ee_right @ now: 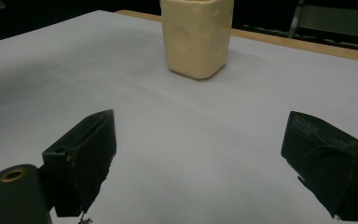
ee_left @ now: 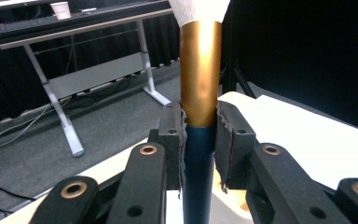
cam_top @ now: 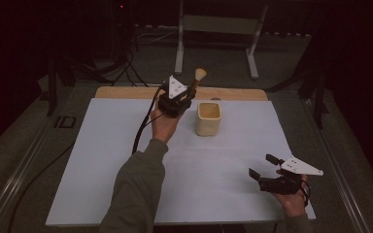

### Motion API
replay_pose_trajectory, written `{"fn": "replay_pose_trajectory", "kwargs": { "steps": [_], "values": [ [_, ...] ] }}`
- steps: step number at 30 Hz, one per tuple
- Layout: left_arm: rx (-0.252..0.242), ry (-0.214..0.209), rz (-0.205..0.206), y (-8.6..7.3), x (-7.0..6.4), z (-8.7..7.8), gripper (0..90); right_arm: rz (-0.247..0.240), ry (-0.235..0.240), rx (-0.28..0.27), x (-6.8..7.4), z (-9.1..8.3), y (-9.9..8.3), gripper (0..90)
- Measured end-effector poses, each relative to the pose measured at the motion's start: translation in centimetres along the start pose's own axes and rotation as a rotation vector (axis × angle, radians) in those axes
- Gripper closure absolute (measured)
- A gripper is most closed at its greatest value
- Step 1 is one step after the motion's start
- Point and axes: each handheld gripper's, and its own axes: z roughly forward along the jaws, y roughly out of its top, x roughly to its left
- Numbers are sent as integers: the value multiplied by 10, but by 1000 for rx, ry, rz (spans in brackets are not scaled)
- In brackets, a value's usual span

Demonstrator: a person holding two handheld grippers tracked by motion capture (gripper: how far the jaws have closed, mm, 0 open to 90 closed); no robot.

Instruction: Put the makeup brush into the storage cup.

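OK, my left claw (ee_left: pixel 200 135) is clamped on the brush (ee_left: pixel 200 84): dark blue handle, gold collar just above my pads, pale bristles on top, upright. Cream cup (cam_top: pixel 208 118) stands on the white table (cam_top: pixel 102 160) just right of and below that claw; can't tell its contents. My right claw (ee_right: pixel 200 158) is spread apart, holding nothing, with the cup straight ahead, well apart.

The brush (ee_left: pixel 200 116) has a glossy, smooth gold metal ferrule above a smooth dark blue handle, topped by soft pale bristles. The left gripper (ee_left: pixel 200 135) is matt black plastic with brass-coloured rivets — its pads (ee_left: pixel 230 140) look like rough, frayed rubber. The cup (ee_right: pixel 196 35) is cream, matt, faintly dimpled plastic. The table (cam_top: pixel 126 170) wears a smooth matt white sheet — bare wood shows along its far edge.
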Motion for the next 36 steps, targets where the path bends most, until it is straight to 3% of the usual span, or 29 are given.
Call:
{"fn": "replay_pose_trajectory", "kwargs": {
  "steps": [36],
  "values": [
    [-24, -58, 10, 13, -24, 30, 746, 6, -2, -11, -3, -2, 0, 102]
  ]
}}
